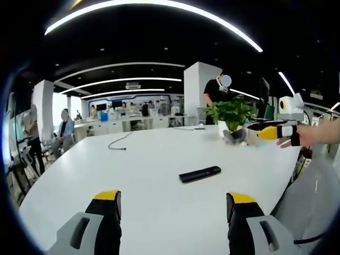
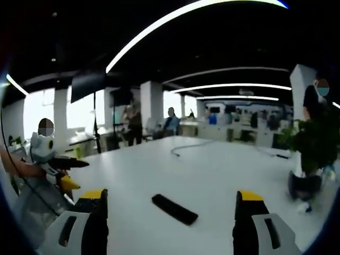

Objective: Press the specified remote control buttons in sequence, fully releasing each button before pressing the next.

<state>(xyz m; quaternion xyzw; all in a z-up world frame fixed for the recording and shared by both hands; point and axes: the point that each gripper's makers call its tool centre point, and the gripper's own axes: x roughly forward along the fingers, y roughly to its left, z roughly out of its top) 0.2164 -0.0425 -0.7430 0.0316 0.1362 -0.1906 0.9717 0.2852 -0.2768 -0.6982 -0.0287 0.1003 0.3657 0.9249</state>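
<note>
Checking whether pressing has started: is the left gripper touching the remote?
Apart. In the left gripper view the left gripper has open jaws, and bare table lies between their tips and the remote.

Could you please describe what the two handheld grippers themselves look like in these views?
Both grippers have two black fingers capped with yellow tips, mounted on light grey housings with dark slots. That holds for the left gripper and the right gripper. In the left gripper view the right gripper also appears at the side, yellow and black with a white camera box, a black strap across the hand.
</note>
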